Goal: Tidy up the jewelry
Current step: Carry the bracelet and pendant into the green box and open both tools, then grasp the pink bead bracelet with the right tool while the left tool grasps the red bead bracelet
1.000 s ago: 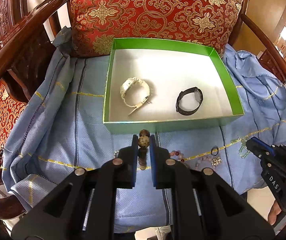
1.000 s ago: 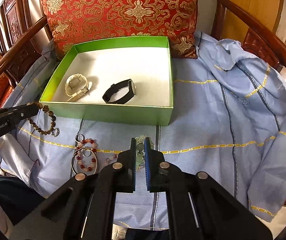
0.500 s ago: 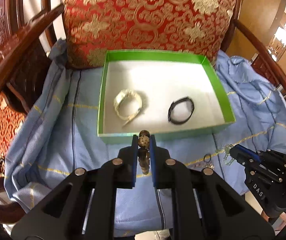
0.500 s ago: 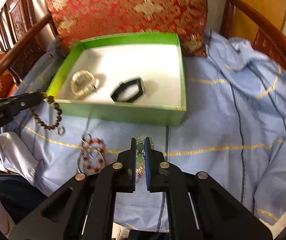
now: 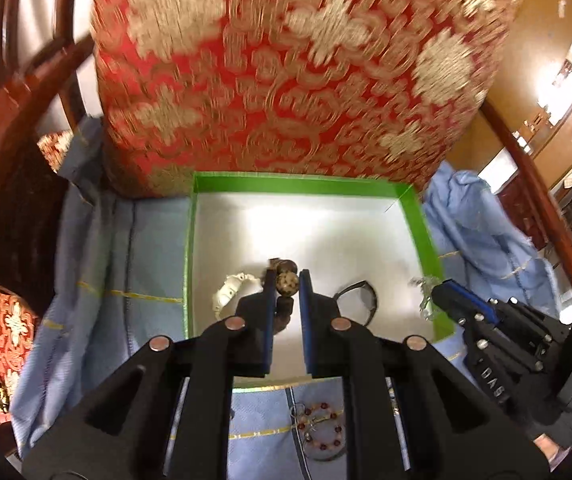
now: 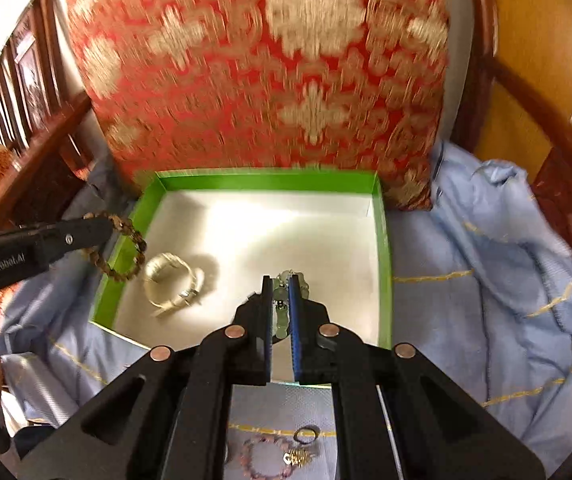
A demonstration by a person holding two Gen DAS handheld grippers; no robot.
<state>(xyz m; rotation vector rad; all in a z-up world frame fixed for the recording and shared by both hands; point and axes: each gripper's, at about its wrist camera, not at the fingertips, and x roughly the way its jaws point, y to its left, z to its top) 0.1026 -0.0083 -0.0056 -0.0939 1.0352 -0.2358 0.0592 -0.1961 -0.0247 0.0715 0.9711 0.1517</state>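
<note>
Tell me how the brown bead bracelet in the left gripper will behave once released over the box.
The brown bead bracelet hangs limp from the left gripper, so it will probably drop in a loose heap. Its round beads might roll slightly, though the green box walls should contain it.

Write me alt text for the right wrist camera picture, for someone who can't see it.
The right tongs, shut on a pale green bracelet, hang over a green box that holds a white watch. At left, the left tongs carry a brown bead bracelet over the box's edge, with a red and gold cushion behind and blue cloth underneath.
</note>
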